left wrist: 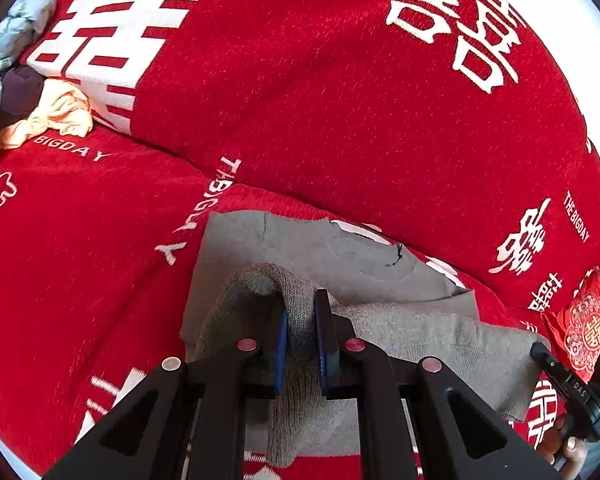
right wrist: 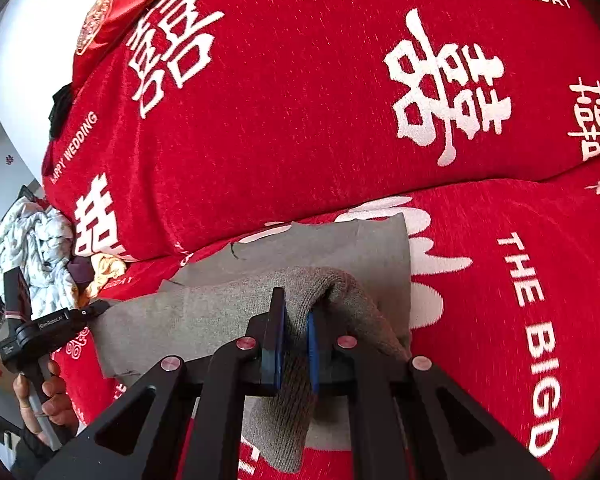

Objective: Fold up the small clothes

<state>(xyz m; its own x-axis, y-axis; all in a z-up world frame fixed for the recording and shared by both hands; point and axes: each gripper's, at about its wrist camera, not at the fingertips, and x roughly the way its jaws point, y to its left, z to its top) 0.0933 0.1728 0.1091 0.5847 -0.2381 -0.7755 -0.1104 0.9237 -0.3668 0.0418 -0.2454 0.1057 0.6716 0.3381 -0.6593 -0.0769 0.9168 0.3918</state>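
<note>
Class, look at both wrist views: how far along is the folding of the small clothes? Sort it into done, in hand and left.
Done: the grey knit garment is spread on the red bedspread.
In hand: the left tongs and right tongs each pinch a raised fold of it, mid-fold.
Left: laying that fold down, then the crumpled cream garment and dark garment beside it.

garment [left wrist: 380,264] on bedspread [left wrist: 80,240], pillow [left wrist: 340,100] behind
</note>
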